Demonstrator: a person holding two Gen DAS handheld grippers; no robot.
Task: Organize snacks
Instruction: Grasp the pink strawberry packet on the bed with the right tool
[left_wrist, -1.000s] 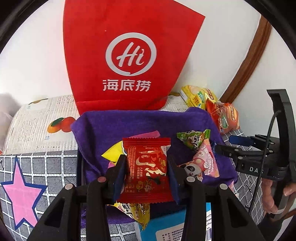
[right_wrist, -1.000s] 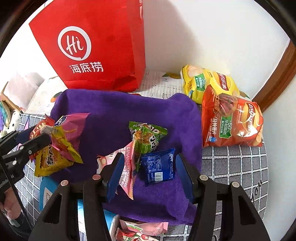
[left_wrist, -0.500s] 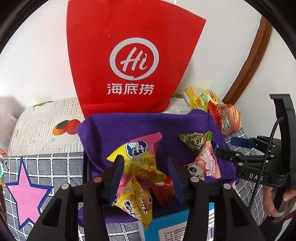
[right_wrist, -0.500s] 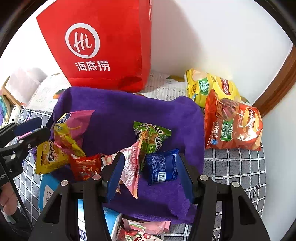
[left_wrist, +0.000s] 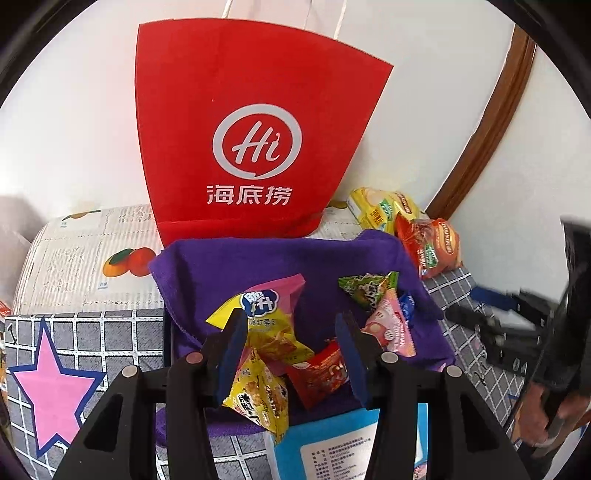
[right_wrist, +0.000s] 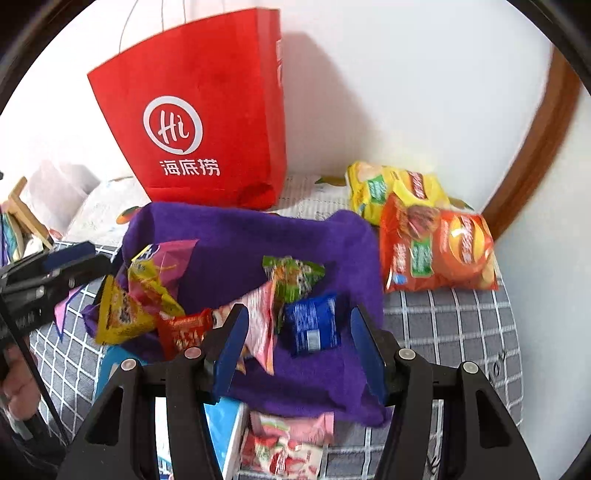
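A grid-patterned cloth (right_wrist: 454, 325) covers the surface below a white wall (right_wrist: 406, 92); a red bag (left_wrist: 251, 140) stands at the far side. Snack packets (left_wrist: 280, 339) lie on the purple towel (right_wrist: 240, 236), crisps (right_wrist: 436, 251) to its right. The left gripper (left_wrist: 291, 354) and right gripper (right_wrist: 299, 347) both stand open, holding nothing.

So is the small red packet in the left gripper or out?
Out. The red packet lies on the purple cloth; left gripper open.
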